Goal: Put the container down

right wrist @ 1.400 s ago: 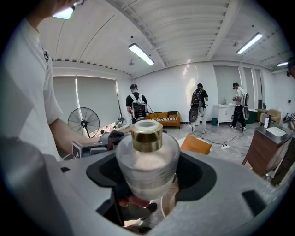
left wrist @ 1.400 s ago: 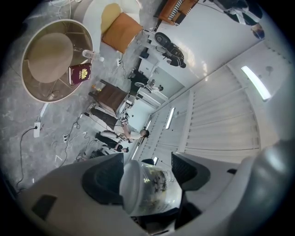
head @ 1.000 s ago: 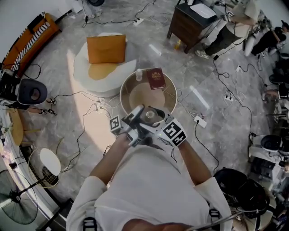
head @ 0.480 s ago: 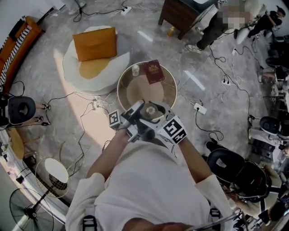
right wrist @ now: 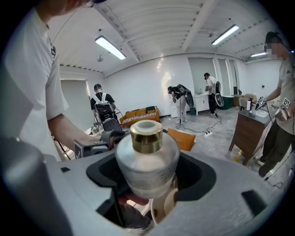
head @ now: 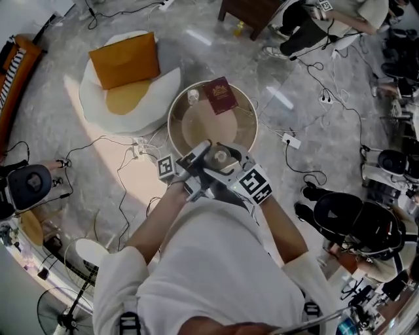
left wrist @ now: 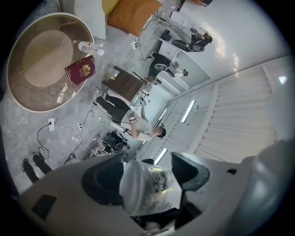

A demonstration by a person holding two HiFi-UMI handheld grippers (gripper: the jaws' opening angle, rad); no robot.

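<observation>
I hold a frosted glass container [head: 220, 157] with a gold neck between both grippers, over the near rim of the round table [head: 177, 134]. My left gripper [head: 204, 156] comes in from the left and my right gripper [head: 234, 161] from the right. In the left gripper view the container [left wrist: 148, 188] lies sideways, filling the gap of the left gripper [left wrist: 146, 177]. The right gripper view shows the container [right wrist: 146, 159] upright, gold cap on top, with the right gripper [right wrist: 147, 174] shut on its body.
A red book [head: 220, 95] and a small clear bottle [head: 193, 97] lie at the table's far edge. A white floor cushion with an orange pillow [head: 124, 60] sits far left. Cables and power strips [head: 290, 140] cross the floor. Several people and a dark cabinet [head: 252, 8] stand beyond.
The head view has drifted, so the room slides up and left. Both grippers keep the container in the same hold over the table's near rim.
</observation>
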